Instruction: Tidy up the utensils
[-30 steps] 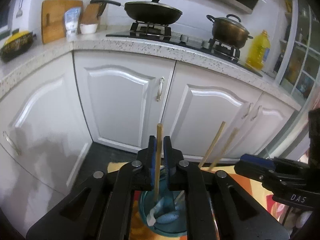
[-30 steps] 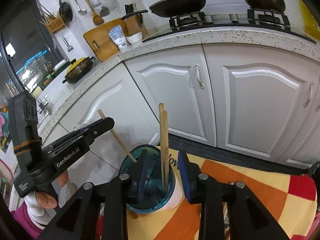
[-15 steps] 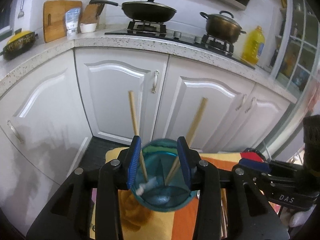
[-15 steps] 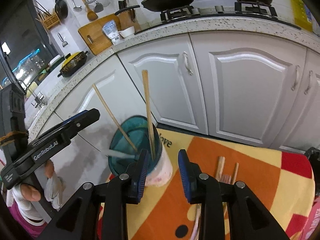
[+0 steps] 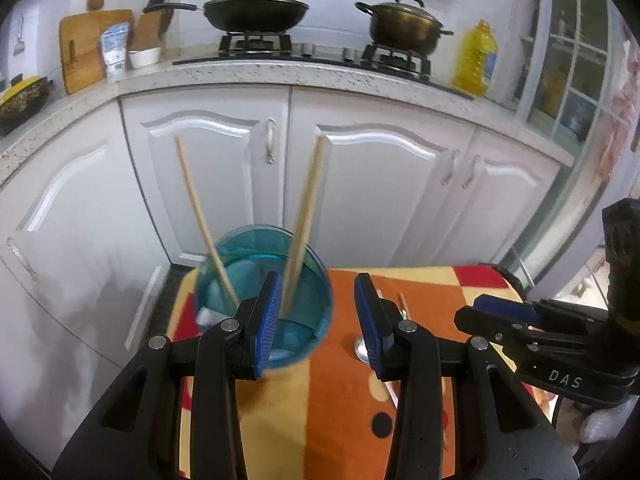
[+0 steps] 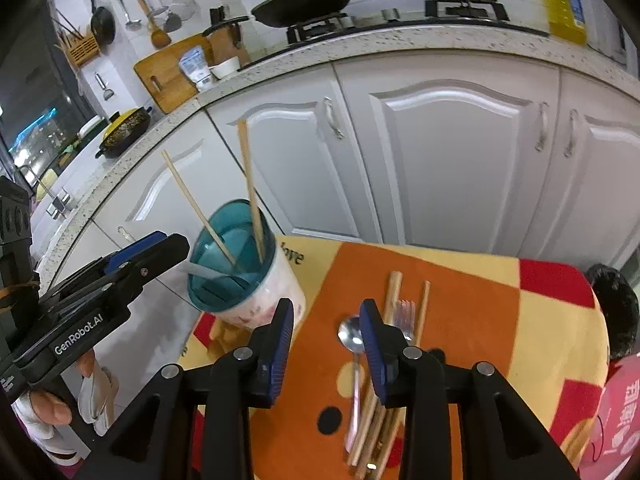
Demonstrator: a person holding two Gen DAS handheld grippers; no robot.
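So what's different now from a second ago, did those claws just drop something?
Yes. The left gripper, whose jaws had pinched a chopstick above the blue holder, let it go; it now leans inside. Both grippers pulled back toward the spoon and loose chopsticks on the cloth. The right gripper is opening slightly, with nothing between its jaws. The holder itself stayed put.

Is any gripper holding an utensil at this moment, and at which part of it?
Nothing is held. The left gripper is open and empty beside the holder. The right gripper, jaws opening, is empty above the spoon.
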